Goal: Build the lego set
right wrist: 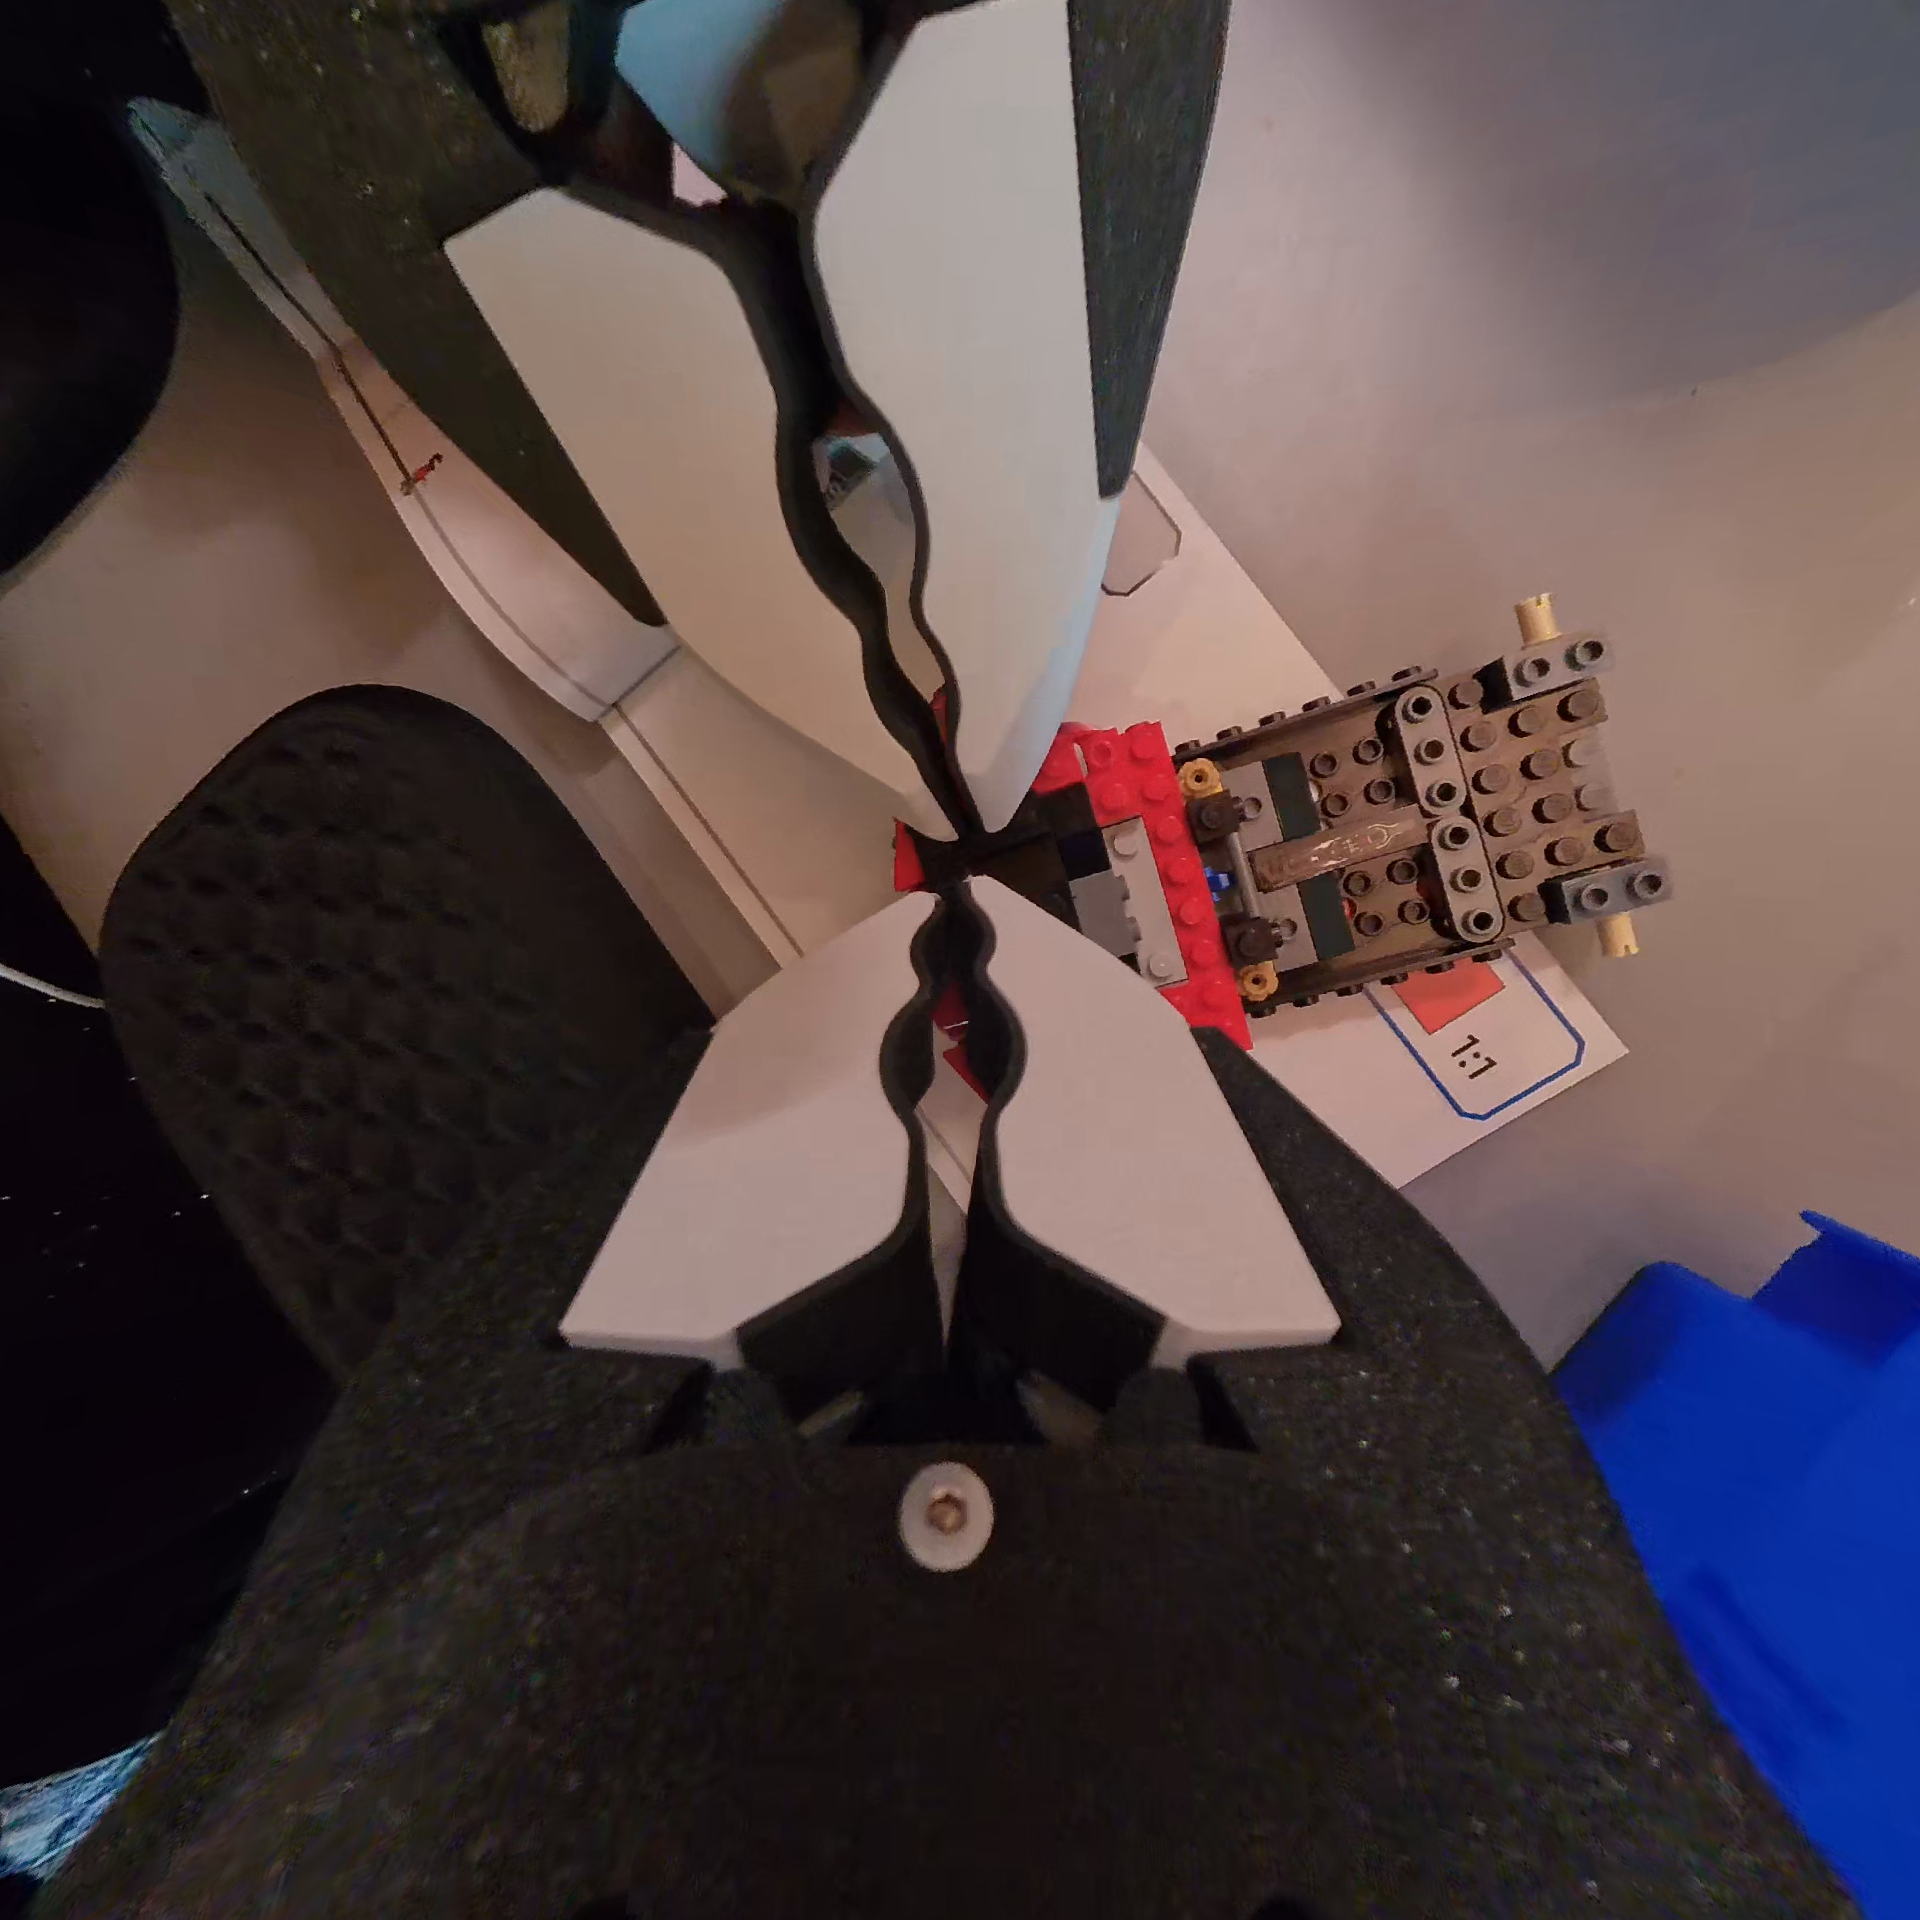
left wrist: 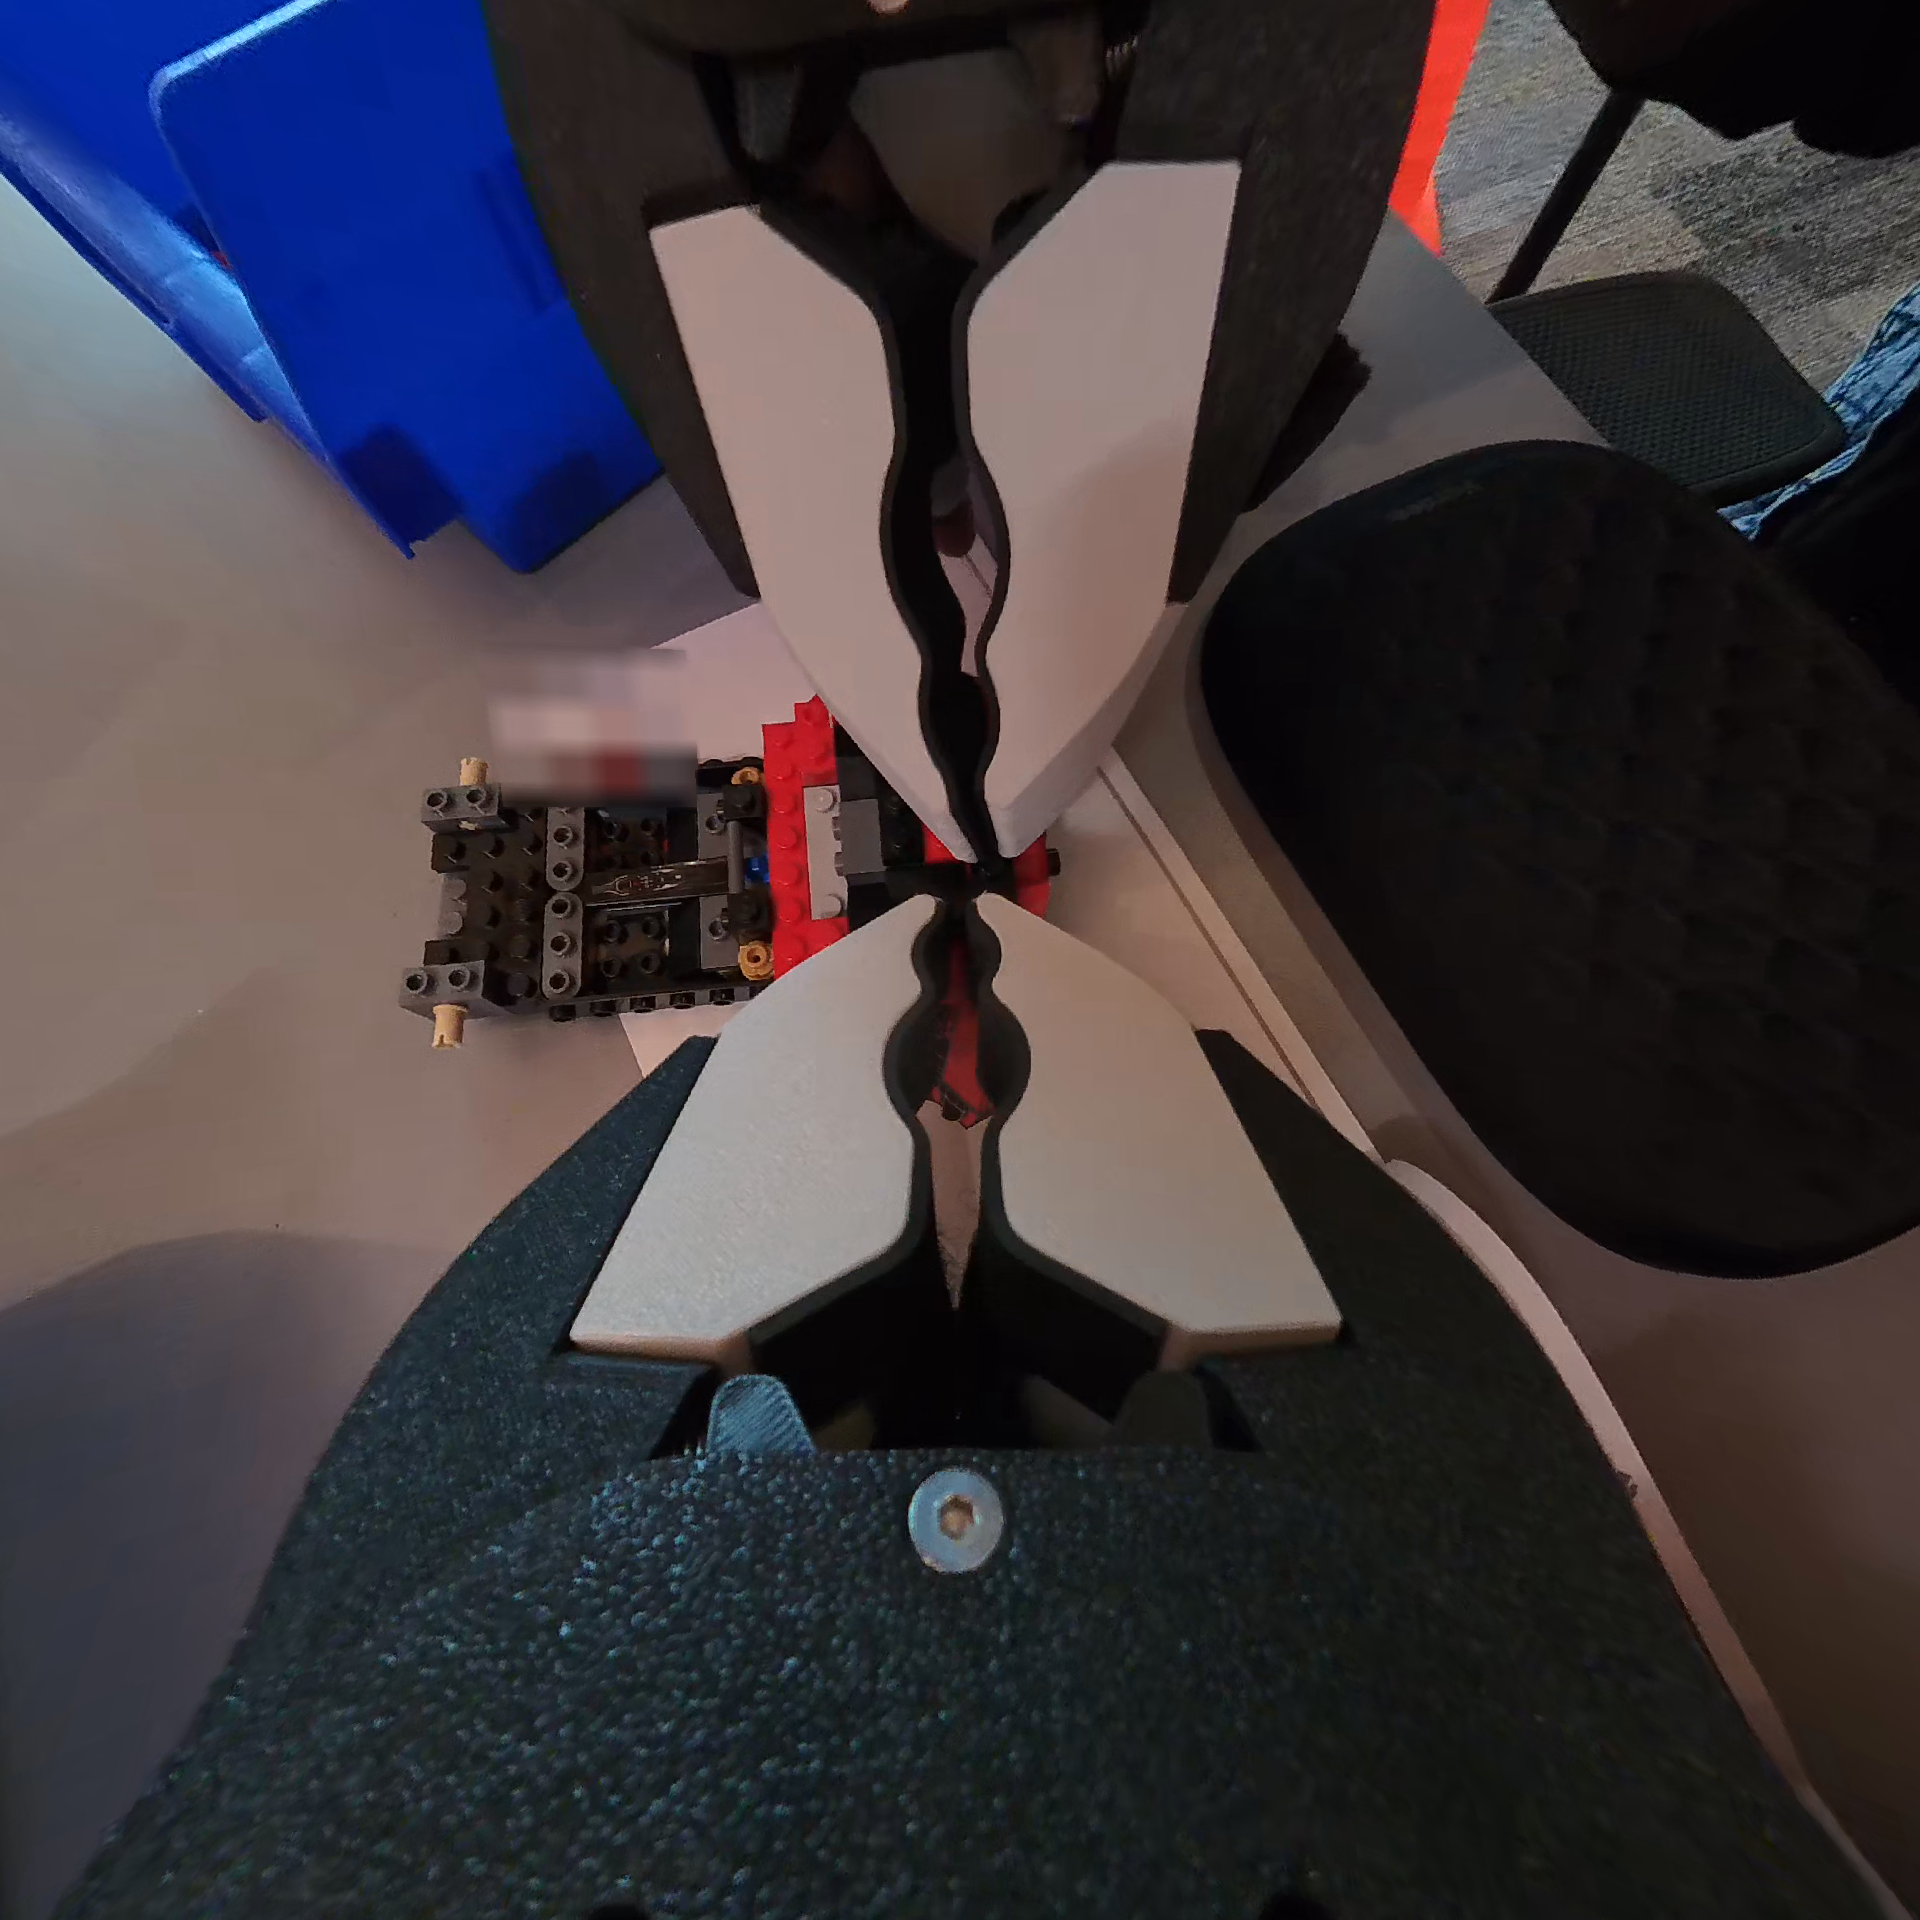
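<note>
The half-built brick car (left wrist: 623,894) (black and dark grey studded chassis, red plates at one end, tan axle pins) lies at frame centre on white paper (right wrist: 1455,1101) on the pale bench (left wrist: 208,727); left gripper (left wrist: 961,904) and right gripper (right wrist: 951,899) meet tip to tip over its red end, jaws closed.

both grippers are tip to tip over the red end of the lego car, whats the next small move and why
Probably press gently down. The left hand-held gripper and right hand-held gripper are both shut and meet at the red end of the lego car, apparently pinching something small and dark; whether it is seated is hidden.
</note>
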Demonstrator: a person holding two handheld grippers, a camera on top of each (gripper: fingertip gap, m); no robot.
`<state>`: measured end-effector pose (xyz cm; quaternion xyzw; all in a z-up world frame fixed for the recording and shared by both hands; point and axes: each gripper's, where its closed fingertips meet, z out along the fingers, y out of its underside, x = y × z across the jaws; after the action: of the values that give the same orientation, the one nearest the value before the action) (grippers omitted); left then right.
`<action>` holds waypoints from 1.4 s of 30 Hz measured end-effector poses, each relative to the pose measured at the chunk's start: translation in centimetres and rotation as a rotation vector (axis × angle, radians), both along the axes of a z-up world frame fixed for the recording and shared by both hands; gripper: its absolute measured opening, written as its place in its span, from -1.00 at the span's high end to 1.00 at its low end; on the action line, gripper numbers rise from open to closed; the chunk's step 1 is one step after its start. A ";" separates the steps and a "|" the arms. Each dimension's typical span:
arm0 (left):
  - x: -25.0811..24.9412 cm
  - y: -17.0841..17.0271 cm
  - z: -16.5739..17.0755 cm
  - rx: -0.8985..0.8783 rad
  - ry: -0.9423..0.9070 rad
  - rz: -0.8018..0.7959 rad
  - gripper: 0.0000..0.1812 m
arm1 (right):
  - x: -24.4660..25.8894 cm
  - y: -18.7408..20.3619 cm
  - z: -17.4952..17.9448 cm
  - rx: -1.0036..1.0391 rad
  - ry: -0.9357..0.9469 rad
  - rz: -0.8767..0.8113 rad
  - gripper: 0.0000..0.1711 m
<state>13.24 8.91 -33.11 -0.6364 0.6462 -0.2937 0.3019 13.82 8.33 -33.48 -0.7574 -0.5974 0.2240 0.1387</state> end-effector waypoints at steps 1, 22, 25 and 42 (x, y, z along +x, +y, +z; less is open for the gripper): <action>0.0 0.0 0.0 0.004 0.004 -0.001 1.00 | 0.0 0.0 0.0 -0.002 -0.005 0.001 1.00; 0.0 0.2 0.0 0.023 0.062 0.009 1.00 | 0.2 0.6 0.6 0.111 -0.027 0.083 1.00; 0.0 0.2 0.0 0.028 0.065 0.011 1.00 | 0.2 0.6 0.2 0.108 -0.034 0.083 1.00; 0.0 0.1 -0.1 -0.001 0.056 0.013 1.00 | 0.0 0.4 0.0 0.077 -0.020 0.056 1.00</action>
<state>13.26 8.99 -33.26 -0.6486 0.6502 -0.2743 0.2852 13.84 8.71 -33.52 -0.7366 -0.6280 0.1973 0.1553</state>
